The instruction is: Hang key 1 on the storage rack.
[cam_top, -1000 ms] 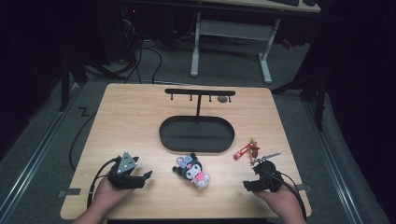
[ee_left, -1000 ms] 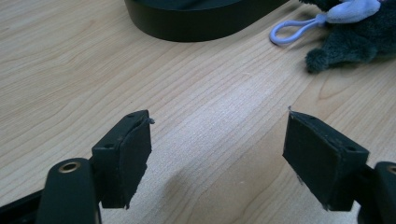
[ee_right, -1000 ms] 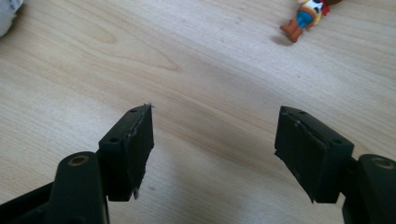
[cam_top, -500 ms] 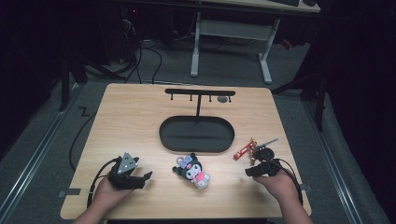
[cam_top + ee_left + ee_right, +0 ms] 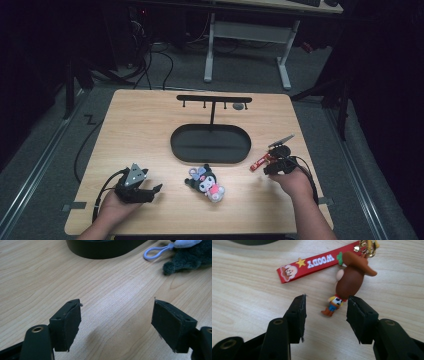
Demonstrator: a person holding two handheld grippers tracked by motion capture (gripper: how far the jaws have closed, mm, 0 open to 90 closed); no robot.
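Wood-grain table (image 5: 150,125), noted left to right. Left gripper (image 5: 150,192) is resting near the front edge, jaws spread wide over bare board, nothing between them. Plush keychain (image 5: 205,182) is lying mid-table, in front of the black oval tray (image 5: 210,157). Right gripper (image 5: 325,312) is reaching for the cowboy figure keychain (image 5: 349,281) beside its red strap (image 5: 312,263); its jaws have just been closing, the figure's feet between the tips, pads not yet pressing. Step, as I judge it: the pick-up. Next: ease forward, close on the body.

Red strap (image 5: 312,263); brown-hatted figure (image 5: 348,283); black tray (image 5: 210,144); light wood table (image 5: 140,120).
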